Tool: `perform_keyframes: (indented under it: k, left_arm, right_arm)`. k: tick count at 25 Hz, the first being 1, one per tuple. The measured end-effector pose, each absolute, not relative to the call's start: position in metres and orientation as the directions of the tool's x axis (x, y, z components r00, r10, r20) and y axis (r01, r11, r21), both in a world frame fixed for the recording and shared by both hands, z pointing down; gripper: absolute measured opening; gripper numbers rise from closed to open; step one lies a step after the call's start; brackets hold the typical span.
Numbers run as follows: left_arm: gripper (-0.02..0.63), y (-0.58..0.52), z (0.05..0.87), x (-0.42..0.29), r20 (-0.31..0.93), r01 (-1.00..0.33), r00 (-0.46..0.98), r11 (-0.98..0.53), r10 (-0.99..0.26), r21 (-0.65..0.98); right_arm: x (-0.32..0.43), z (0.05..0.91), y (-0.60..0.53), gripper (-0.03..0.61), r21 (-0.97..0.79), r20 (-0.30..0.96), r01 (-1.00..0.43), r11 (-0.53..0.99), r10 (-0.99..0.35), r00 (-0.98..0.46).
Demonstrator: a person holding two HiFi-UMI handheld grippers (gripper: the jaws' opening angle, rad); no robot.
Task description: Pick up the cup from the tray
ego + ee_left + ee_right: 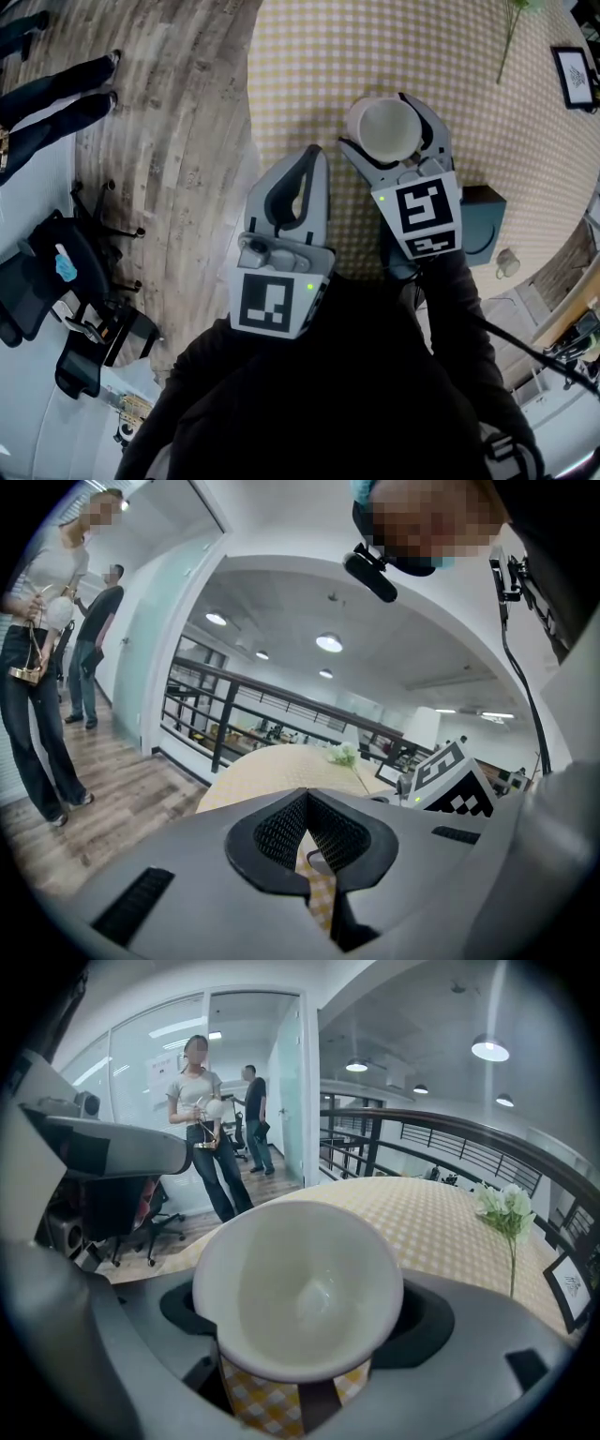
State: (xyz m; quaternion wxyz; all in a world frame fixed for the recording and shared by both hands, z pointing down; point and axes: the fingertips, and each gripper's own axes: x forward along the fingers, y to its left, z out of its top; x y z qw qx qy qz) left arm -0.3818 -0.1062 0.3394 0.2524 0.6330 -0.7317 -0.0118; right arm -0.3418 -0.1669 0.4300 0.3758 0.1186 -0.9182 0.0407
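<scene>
Right gripper view: right claw [302, 1327] grips smooth, round white cup [298, 1283].

Your cup [387, 127] was plain white, glossy and empty inside, with a round rim. It sat clamped between the jaws of your right gripper [384, 129], its open mouth turned up toward your head, over the yellow-checked table [309, 75].

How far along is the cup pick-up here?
Done: the cup sits clamped between the right gripper's jaws, apparently lifted clear of the checked table. In hand: just holding it. The left gripper is shut and empty. Left: nothing of the pick-up itself, as far as these views show.
</scene>
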Motion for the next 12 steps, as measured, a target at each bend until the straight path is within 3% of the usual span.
perform_keyframes:
  k: [12]
  left_arm:
    - [0.003, -0.108, 0.355, -0.383, 0.372, -0.912, -0.089, 0.226, -0.924, 0.343]
  right_arm:
    - [-0.34, 0.448, -0.176, 0.425, 0.03, 0.705, -0.186, 0.982, -0.153, -0.693]
